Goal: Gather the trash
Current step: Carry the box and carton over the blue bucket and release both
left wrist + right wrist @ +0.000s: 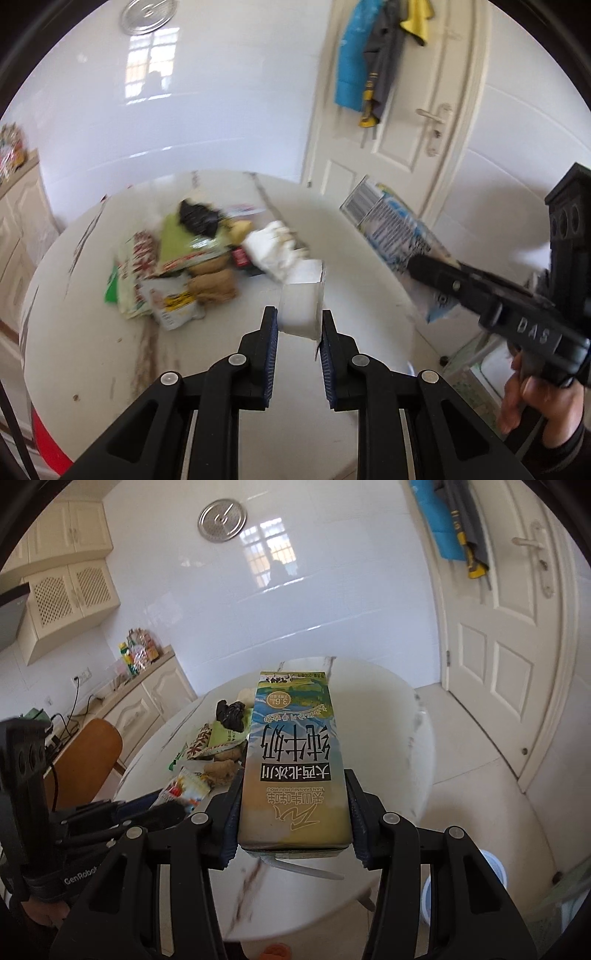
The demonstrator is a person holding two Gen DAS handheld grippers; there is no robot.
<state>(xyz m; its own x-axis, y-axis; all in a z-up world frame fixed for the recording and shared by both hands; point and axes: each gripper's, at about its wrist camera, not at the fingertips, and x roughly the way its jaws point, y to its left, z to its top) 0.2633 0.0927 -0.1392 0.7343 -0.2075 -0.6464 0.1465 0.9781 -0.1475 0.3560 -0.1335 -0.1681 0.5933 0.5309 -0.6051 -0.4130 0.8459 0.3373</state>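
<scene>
My right gripper (293, 808) is shut on a milk carton (293, 760) with blue, green and yellow print, held above the round white marble table (388, 716); the carton also shows in the left wrist view (399, 229). My left gripper (299, 325) is shut on a small white box (301, 308), held over the table (351, 266). A pile of trash (192, 258) lies mid-table: snack wrappers, brown lumps, a black crumpled bag and a white crumpled paper (275, 243). The pile also shows in the right wrist view (214, 753).
A white door (406, 110) with hanging blue and yellow cloths stands behind the table. Cream cabinets (147, 698) run along the left wall, with an orange chair (92, 757) beside the table. A white bin (491, 867) stands on the floor at the right.
</scene>
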